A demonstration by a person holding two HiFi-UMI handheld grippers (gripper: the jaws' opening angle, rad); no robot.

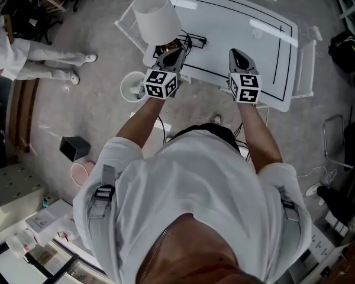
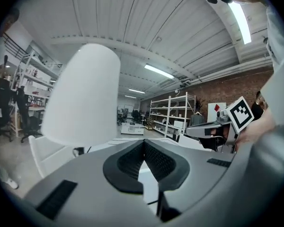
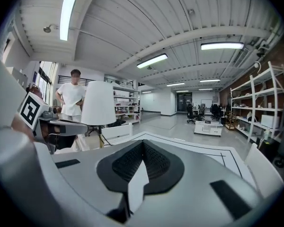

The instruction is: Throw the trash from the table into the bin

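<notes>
Head view: the left gripper [image 1: 173,53] and the right gripper [image 1: 239,58] are held side by side over the near edge of the white table [image 1: 225,40], both clenched with nothing in them. A white lamp shade [image 1: 157,16] stands at the table's left corner. A round white bin [image 1: 132,87] sits on the floor just beside that corner, below the left gripper. No trash shows clearly. A faint pale spot [image 1: 257,33] near the far edge may be a scrap, but it is too small to tell.

Left gripper view: the left gripper [image 2: 144,146] has its ribbed pads pressed together on nothing, with the lamp shade [image 2: 83,96] close on the left.

Right gripper view: the right gripper [image 3: 143,146] is likewise closed and empty. The black-lined tabletop [image 3: 203,148] ahead looks bare.

If the spot is trash, I judge it light and easily crushed, likely to slide on the smooth top. It is best pinched across its middle, with the jaws opened first.
</notes>
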